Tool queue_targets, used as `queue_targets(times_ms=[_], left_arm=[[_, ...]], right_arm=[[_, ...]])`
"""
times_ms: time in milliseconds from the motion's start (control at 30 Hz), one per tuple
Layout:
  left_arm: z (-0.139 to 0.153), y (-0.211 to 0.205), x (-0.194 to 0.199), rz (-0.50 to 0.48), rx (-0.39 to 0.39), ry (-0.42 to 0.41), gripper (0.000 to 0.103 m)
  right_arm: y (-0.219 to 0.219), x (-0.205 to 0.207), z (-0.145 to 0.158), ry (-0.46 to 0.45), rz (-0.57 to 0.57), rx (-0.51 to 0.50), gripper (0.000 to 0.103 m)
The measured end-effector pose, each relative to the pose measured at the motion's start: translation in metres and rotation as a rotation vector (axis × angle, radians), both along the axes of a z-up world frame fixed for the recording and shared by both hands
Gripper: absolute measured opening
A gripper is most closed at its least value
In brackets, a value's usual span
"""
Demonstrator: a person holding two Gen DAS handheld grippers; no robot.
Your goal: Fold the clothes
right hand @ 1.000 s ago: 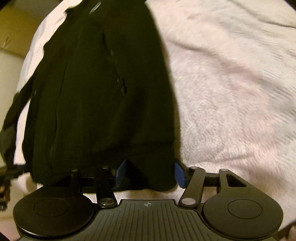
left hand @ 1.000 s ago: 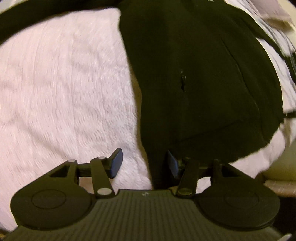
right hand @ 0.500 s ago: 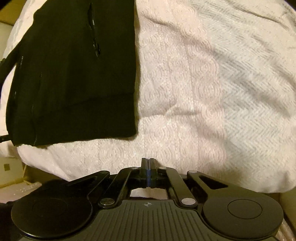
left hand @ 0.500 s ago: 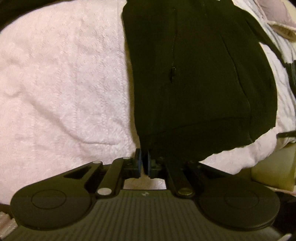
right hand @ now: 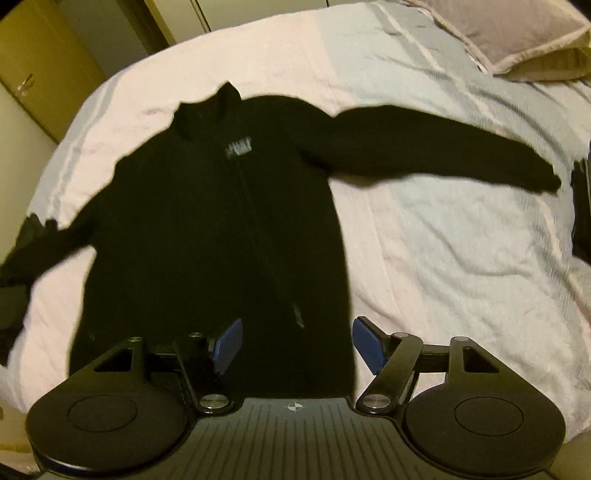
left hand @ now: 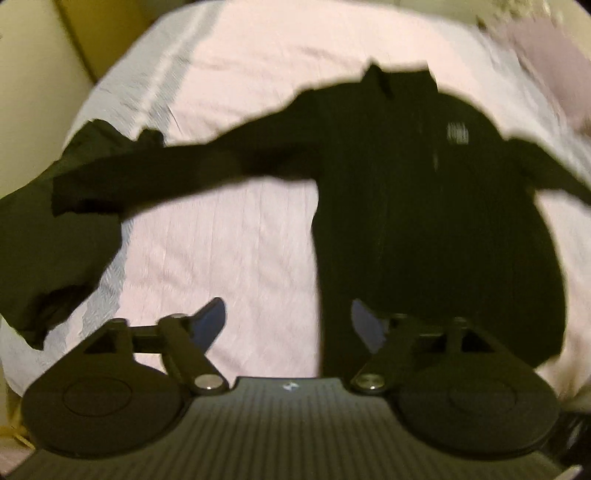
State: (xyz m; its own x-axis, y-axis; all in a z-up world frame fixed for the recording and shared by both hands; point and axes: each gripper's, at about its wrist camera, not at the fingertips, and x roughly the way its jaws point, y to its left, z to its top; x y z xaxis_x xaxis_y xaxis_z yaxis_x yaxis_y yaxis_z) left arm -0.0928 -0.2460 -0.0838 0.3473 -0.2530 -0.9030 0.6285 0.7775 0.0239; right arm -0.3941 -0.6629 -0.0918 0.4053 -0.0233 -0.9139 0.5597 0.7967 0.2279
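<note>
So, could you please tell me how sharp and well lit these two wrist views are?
Left wrist view: heavy motion blur, the black jacket reads as a near-featureless silhouette on the white bedspread. Right wrist view: milder blur, chest logo smeared, pillow fairly crisp. Both: dim warm light, fisheye bending the bed edges.

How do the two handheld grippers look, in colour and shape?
Both the left gripper and right gripper are black, with blue finger pads, two round discs, silver pivot pins, a ribbed grey body and a small round crosshair mark.
</note>
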Motion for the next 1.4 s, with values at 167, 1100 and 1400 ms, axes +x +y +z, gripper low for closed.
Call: queue_targets(times_ms=[167,1100,1400], left_arm=[[0.042,-0.018,-0.006,0.054,-0.09,-0.034,0.081],[0.06,-0.038,-0.041,-0.046,-0.065,-0.074,0.082],[0.058,-0.028,-0.049,-0.006,-0.053,-0.082,0.082]], right_arm=[[0.018,0.028,0.05,-0.037,-0.005,-0.068,0.072],[0.085,0.055,0.043,0.025,0.089,-0.103,0.075],[0.093,0.057,0.031,0.042,0.131,-0.095,0.075]])
